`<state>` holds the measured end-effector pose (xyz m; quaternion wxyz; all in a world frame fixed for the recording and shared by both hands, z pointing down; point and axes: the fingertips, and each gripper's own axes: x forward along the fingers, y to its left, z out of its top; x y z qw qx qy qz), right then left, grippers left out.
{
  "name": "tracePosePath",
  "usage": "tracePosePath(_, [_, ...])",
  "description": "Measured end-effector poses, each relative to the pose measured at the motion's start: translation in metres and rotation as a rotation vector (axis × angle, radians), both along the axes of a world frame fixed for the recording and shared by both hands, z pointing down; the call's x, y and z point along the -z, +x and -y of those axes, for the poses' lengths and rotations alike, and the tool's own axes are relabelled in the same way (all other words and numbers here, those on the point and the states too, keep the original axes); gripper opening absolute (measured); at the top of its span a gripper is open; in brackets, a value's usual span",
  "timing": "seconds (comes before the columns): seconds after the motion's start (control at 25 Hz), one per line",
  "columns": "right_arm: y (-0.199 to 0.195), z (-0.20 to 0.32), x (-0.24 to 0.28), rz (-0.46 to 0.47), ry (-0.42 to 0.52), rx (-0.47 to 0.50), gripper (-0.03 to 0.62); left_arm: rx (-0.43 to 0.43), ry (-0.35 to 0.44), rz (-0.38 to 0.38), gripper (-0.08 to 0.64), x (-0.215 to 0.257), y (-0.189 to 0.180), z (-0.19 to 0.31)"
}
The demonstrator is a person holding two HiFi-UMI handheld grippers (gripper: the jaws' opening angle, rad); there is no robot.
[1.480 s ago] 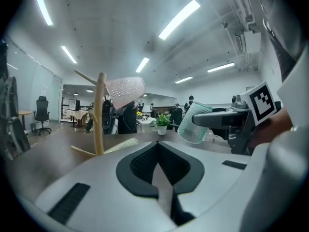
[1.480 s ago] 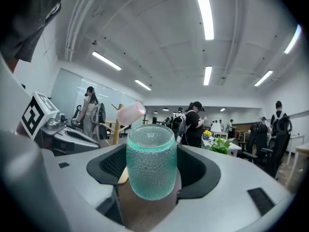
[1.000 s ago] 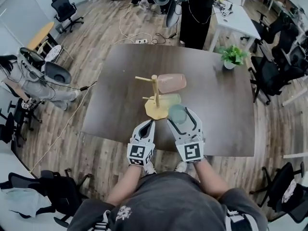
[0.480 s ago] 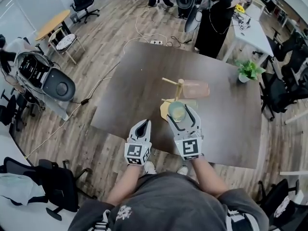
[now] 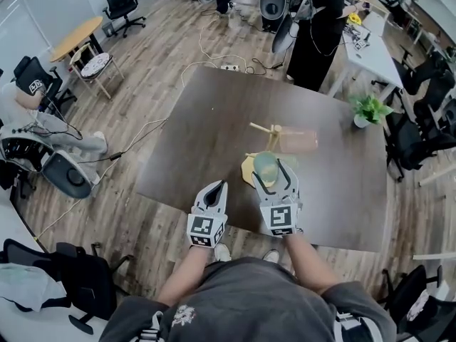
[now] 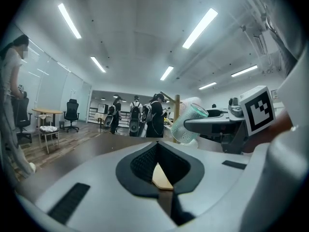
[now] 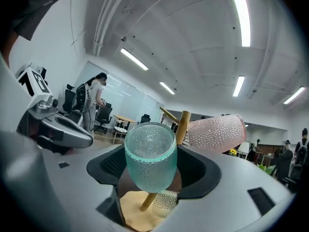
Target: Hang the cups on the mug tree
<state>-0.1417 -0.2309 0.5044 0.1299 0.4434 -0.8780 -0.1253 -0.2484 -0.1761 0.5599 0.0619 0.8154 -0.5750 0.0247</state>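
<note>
teal cup [image 7: 149, 156] is clamped in the right gripper's [image 5: 273, 172] fingers, near the mug tree [image 5: 275, 130], not yet hung. pink cup [image 5: 300, 140] already hangs there; the left gripper's [image 5: 219, 185] fingers are together, empty.

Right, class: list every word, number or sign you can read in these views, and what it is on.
None readable.
Left claw and right claw: square pattern markers only, no letters.
Green cup in the right claw: no print.
Shirt print: too small to read.

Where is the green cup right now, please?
Head view, centre: the green cup is gripped in the right gripper, just short of the mug tree holding a pink cup.
</note>
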Motion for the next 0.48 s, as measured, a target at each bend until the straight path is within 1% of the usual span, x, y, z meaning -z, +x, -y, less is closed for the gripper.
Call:
tracePosePath(0.08, [0.0,0.005,-0.004,-0.038,0.012,-0.021,0.336,-0.01,-0.004,-0.001,0.007,-0.001,0.0,0.002])
tracePosePath(0.24, [0.0,0.005,-0.011,-0.144,0.068,-0.072,0.336,-0.025,-0.003,-0.003,0.008,-0.002,-0.004,0.001])
tracePosePath(0.48, [-0.005,0.004,-0.026,-0.231,0.092,-0.106,0.336,-0.054,-0.007,0.0,0.008,-0.004,-0.009,-0.001])
